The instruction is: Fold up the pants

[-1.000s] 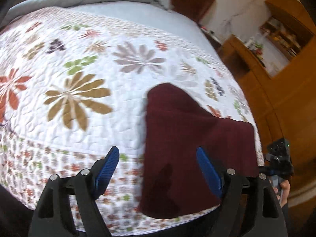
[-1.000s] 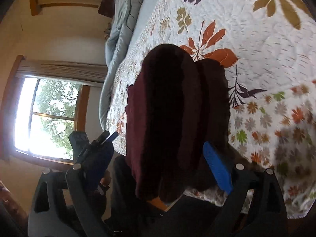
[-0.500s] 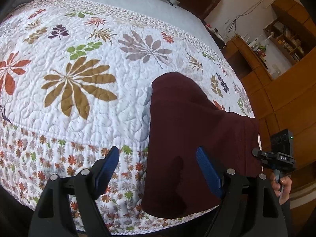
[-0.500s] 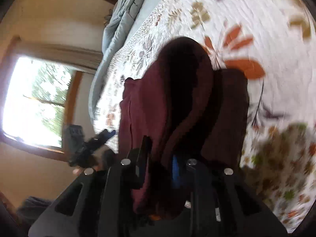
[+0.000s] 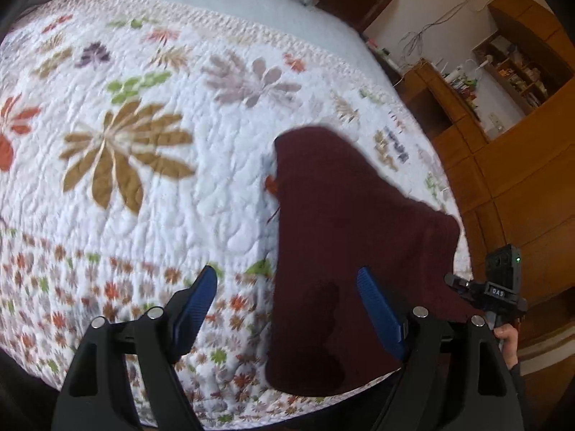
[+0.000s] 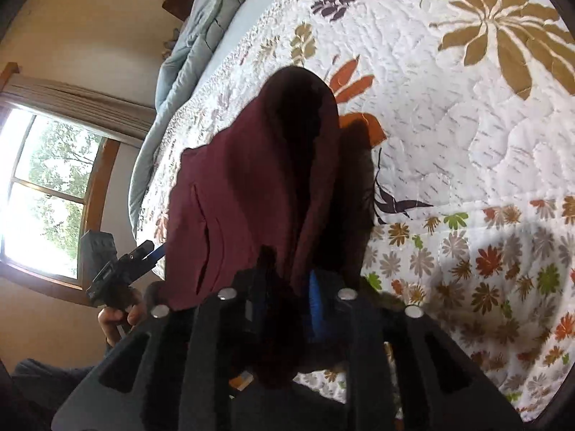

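Right wrist view, lower centre: your right gripper (image 6: 284, 305) has just closed on the maroon pants (image 6: 251, 186), so you can fold, while your left gripper (image 5: 287, 305) gapes empty.

Daylight from window (image 6: 43, 194), which is blown out to white glare. Quilt (image 5: 151, 194) bright and evenly lit in the left wrist view, its flower print softened by motion blur, most at the near edge. Pants (image 6: 258, 186) very dark, folds nearly black, detail lost. Soft shadow patches on the quilt at lower right of the right wrist view. Strong fisheye bending; black corners in both views.
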### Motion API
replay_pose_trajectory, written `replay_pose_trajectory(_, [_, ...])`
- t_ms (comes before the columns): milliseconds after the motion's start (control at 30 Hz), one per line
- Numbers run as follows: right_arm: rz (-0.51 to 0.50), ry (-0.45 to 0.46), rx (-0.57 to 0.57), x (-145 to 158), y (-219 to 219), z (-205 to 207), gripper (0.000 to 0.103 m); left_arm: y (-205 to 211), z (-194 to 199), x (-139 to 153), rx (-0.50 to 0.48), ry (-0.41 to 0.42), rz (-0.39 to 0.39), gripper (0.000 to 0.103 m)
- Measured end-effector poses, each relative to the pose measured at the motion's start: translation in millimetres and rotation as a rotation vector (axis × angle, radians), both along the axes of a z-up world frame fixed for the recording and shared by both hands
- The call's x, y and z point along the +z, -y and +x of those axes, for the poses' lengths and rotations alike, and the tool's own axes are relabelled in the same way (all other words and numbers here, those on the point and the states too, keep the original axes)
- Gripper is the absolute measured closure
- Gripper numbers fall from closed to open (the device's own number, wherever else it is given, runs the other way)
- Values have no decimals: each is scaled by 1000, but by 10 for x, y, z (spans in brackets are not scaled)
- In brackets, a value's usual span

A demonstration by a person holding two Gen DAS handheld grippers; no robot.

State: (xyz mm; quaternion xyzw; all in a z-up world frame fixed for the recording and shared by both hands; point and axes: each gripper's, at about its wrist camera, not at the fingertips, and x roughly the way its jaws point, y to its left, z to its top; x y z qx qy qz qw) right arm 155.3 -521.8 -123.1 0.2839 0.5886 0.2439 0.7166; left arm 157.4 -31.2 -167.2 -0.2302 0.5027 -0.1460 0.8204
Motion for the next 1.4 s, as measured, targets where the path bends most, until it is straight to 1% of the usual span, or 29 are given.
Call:
replay_pose_trajectory(33, [-7, -1, -6, 69, 25, -24, 67, -6, 20, 55, -5, 20, -8, 22])
replay_pose_trajectory(67, [-25, 6, -18, 117, 73, -37, 64, -13, 49, 117, -13, 43, -24, 22])
replay_pose_trajectory(133, [-54, 52, -57, 343, 163, -13, 63, -17, 137, 227, -40, 82, -84, 22])
replay_pose_trajectory(167, [-47, 95, -74, 511, 166, 7, 63, -8, 219, 259, -60, 94, -128, 22])
replay_pose_trajectory(233, [2, 152, -69, 717, 79, 93, 55, -1, 355, 270, -85, 94, -198, 22])
replay_pose_trajectory(333, [54, 158, 2, 739, -194, 282, 50, 93, 662, 236, -164, 60, -319, 22])
replay_pose_trajectory(400, [77, 132, 43, 613, -411, 493, 50, 195, 903, 155, -228, 10, -397, 22])
replay_pose_trajectory(433, [80, 118, 46, 546, -459, 575, 50, 231, 974, 121, -255, -6, -421, 22])
replay_pose_trajectory(467, [92, 96, 48, 463, -487, 639, 52, 275, 1057, 76, -276, -22, -433, 22])
replay_pose_trajectory(500, [100, 70, 43, 364, -474, 693, 58, 336, 1160, -3, -300, -44, -437, 22])
replay_pose_trajectory(567, [100, 35, 29, 200, -358, 721, 81, 416, 1324, -200, -329, -85, -437, 22])
replay_pose_trajectory(600, [86, 23, 21, 142, -315, 724, 103, 421, 1392, -283, -326, -96, -442, 23])
replay_pose_trajectory(633, [76, 1, 4, 61, -248, 705, 103, 424, 1446, -360, -325, -100, -457, 25])
replay_pose_trajectory(700, [129, -44, -37, -153, -92, 648, 103, 423, 1536, -497, -325, -110, -492, 38])
replay_pose_trajectory(767, [174, -42, -49, -251, -31, 574, 103, 379, 1592, -611, -302, -128, -542, 43])
replay_pose_trajectory(833, [175, -24, -53, -255, -52, 561, 103, 322, 1606, -671, -283, -142, -589, 45])
replay_pose_trajectory(900, [172, -24, -50, -241, -77, 574, 103, 249, 1621, -732, -265, -162, -640, 50])
replay_pose_trajectory(967, [169, -26, -47, -231, -70, 566, 103, 163, 1619, -771, -229, -182, -679, 50])
replay_pose_trajectory(1033, [146, -28, -61, -156, -35, 516, 103, 46, 1538, -667, -179, -157, -660, 46])
replay_pose_trajectory(1067, [129, -27, -63, -96, -14, 473, 103, 17, 1476, -586, -176, -135, -643, 41])
replay_pose_trajectory(1100, [96, -21, -69, -33, 30, 423, 99, -6, 1405, -511, -183, -116, -634, 39])
replay_pose_trajectory(1133, [61, 1, -77, 59, 75, 344, 88, -9, 1286, -405, -205, -91, -625, 38])
replay_pose_trajectory(1167, [50, 26, -78, 181, 70, 279, 84, -2, 1193, -333, -224, -74, -620, 37])
replay_pose_trajectory(1200, [70, 55, -74, 322, 43, 193, 80, 9, 1024, -224, -256, -46, -610, 34])
replay_pose_trajectory(1233, [86, 84, -53, 450, -35, 106, 78, 30, 898, -153, -276, -26, -601, 33])
replay_pose_trajectory(1267, [88, 101, -30, 511, -108, 49, 77, 37, 758, -91, -297, -5, -587, 32])
replay_pose_trajectory(1300, [89, 120, 8, 583, -232, -35, 73, 60, 590, -34, -320, 15, -572, 32])
replay_pose_trajectory(1367, [65, 122, 69, 581, -455, -143, 72, 99, 390, 5, -345, 34, -560, 32])
replay_pose_trajectory(1400, [28, 110, 105, 510, -561, -201, 72, 141, 271, -5, -359, 44, -545, 31])
